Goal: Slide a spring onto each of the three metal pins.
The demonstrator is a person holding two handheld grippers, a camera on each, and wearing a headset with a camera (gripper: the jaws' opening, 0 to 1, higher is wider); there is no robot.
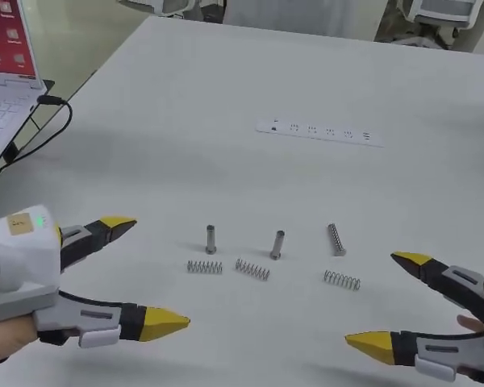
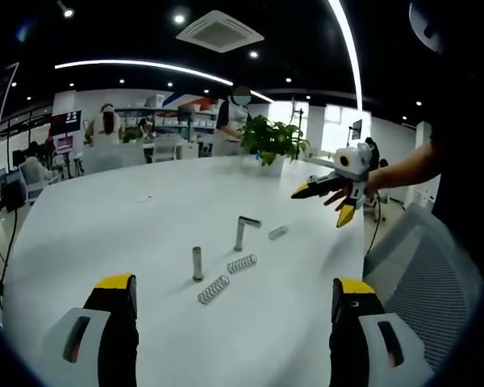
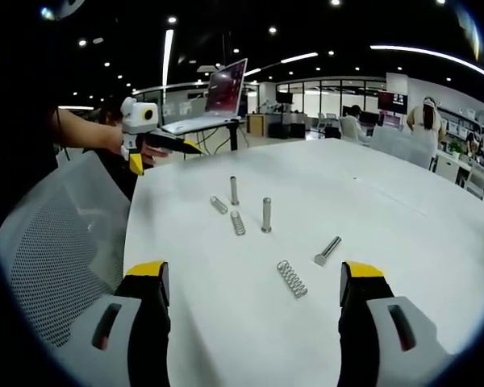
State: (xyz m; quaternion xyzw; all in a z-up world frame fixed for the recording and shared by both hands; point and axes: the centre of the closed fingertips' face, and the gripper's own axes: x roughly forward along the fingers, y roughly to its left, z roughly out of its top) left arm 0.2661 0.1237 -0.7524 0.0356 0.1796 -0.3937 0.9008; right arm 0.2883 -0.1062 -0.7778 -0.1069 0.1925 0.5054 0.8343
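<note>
Three metal pins stand in a row on the white table [image 1: 226, 97]: the left pin [image 1: 210, 239] and middle pin [image 1: 277, 244] are upright, while the right pin [image 1: 336, 240] lies on its side [image 3: 327, 251]. A loose spring lies in front of each: left spring [image 1: 204, 267], middle spring [image 1: 252, 269], right spring [image 1: 341, 280]. My left gripper [image 1: 149, 272] hovers open to the left of them, holding nothing. At the lower right my right gripper [image 1: 381, 300] is open too, its jaws pointing at the right spring [image 3: 291, 278].
A laptop [image 1: 0, 72] with a black cable [image 1: 40, 129] sits at the table's far left. A white power strip [image 1: 319, 131] lies beyond the pins. Office chairs [image 1: 440, 12] stand past the far edge, and a mesh chair [image 3: 48, 242] at the near edge.
</note>
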